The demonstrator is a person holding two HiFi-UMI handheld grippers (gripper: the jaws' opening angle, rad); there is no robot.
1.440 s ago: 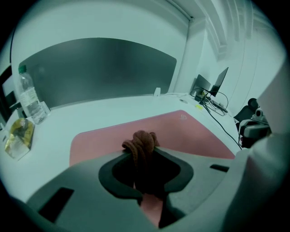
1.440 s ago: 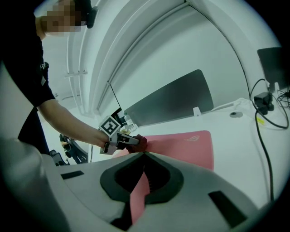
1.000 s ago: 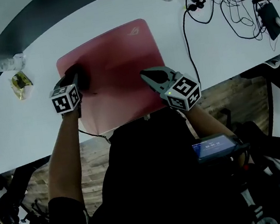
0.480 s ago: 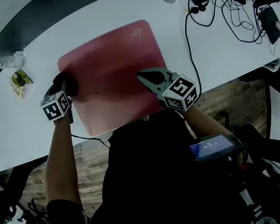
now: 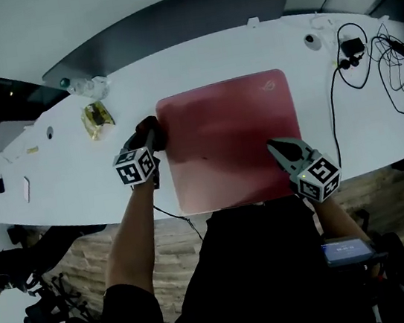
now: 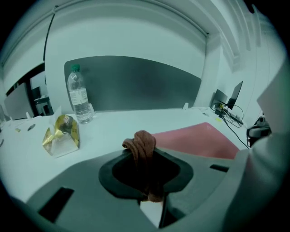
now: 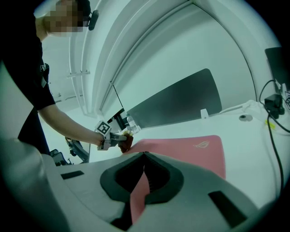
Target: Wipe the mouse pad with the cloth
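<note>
White surface [image 5: 75, 168], red mouse pad [image 5: 228, 138] centred.
Left gripper [image 5: 150, 132] clamped on brown cloth [image 6: 144, 144] at pad's 10 o'clock edge; right gripper [image 5: 275, 144] with jaws together, over pad's 4 o'clock area.

The head view looks down on the counter [image 5: 75, 165]. The left claw view, low behind the cloth [image 6: 143, 144], faces a bottle [image 6: 79, 97]; the right claw view faces the left claw [image 7: 121, 140] across the pad [image 7: 190, 154], shared by all.
</note>
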